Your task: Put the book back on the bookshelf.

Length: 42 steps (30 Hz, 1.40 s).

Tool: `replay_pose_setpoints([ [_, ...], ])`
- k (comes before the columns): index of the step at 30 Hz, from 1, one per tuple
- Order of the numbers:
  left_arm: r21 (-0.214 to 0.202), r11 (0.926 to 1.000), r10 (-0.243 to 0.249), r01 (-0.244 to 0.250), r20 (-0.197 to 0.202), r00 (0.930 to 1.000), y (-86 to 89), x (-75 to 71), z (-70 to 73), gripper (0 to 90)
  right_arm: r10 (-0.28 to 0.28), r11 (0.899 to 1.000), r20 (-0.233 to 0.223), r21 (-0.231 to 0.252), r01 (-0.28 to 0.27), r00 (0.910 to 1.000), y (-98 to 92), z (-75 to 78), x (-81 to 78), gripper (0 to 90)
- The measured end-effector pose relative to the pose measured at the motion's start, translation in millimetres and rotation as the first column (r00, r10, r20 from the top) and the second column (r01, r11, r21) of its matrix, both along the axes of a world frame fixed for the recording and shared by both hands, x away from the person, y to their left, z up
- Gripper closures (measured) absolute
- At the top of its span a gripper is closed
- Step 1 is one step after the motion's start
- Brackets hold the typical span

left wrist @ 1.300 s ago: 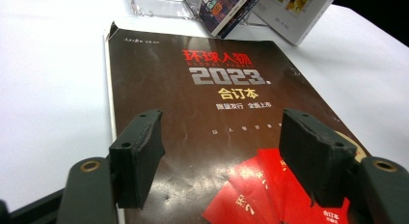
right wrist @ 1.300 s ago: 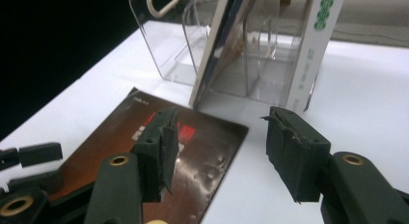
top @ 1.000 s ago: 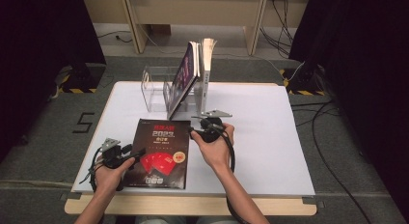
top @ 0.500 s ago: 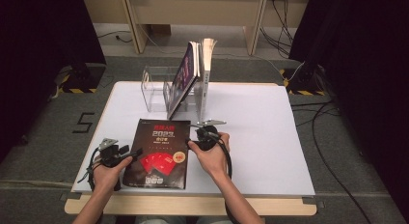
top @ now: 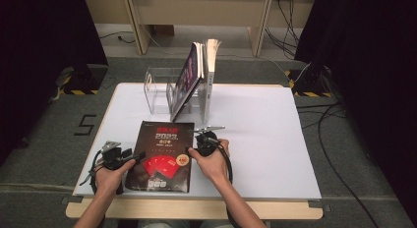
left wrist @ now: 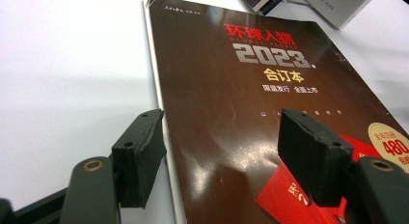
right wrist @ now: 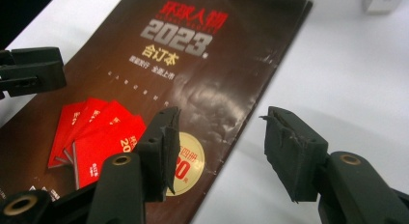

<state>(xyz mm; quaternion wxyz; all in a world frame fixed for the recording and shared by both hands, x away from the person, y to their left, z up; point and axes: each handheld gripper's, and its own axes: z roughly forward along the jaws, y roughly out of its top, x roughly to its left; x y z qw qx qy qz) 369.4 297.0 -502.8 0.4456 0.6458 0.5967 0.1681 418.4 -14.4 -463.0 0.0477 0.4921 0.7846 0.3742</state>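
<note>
At the left edge of the white tabletop (top: pixel 255 120), the left gripper (top: pixel 129 157) has its fingers (left wrist: pixel 140 154) set wide apart and holding nothing; they straddle the left long edge of the dark brown glossy magazine with red cards printed on its cover (top: pixel 164 154), one over bare tabletop and one over the cover. The magazine lies flat near the front edge, between the two hands.

At the magazine's right edge, the right gripper (top: pixel 196 148) is likewise spread wide and empty, one finger (right wrist: pixel 161 149) above the cover near the round yellow sticker (right wrist: pixel 190 161), the other clear of the page over the white surface.

Judgement: the step in hand appears to be taking the magazine by its two long edges. To do it well, each lower finger should slide under the edge before closing, both sides closing at matched height, since a thin floppy cover (some creasing is visible on it) will buckle if pinched unevenly.

Behind stands a clear acrylic book rack (top: pixel 162 93) with upright books (top: pixel 196 75) leaning in it.

The high view gives the rack and the magazine's overall placement; the gripper views show the finger spread and edge alignment, which the high view leaves too small to read.
</note>
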Motion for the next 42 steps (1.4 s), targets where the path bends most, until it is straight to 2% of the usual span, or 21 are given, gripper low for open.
replay_pose_setpoints([
  [7,-0.004,1.0,0.0,0.0,-0.009,1.0,0.0,0.4,-1.1,32.7,0.011,1.0,-0.042,0.01,-0.011,0.9991,4.0,-7.1,3.3,47.8],
  [23,-0.002,1.0,-0.001,0.001,-0.021,0.9998,-0.2,1.1,-2.1,32.9,0.023,1.0,-0.1,0.023,-0.021,0.9948,7.5,-15.6,9.2,47.8],
  [24,-0.002,1.0,-0.001,0.0,-0.021,0.9998,-0.1,1.0,-2.2,32.9,0.031,0.999,-0.091,0.023,-0.029,0.9954,7.5,-16.5,9.8,47.8],
  [28,-0.002,1.0,0.004,-0.004,-0.025,0.9997,1.6,1.3,-1.7,33.0,0.033,0.999,-0.113,0.024,-0.03,0.9931,10.3,-17.7,9.6,47.8],
  [42,-0.017,0.9999,0.001,-0.002,-0.031,0.9995,1.6,1.3,-1.8,34.9,0.035,0.999,-0.116,0.023,-0.032,0.9926,12.6,-17.9,9.6,47.6],
])
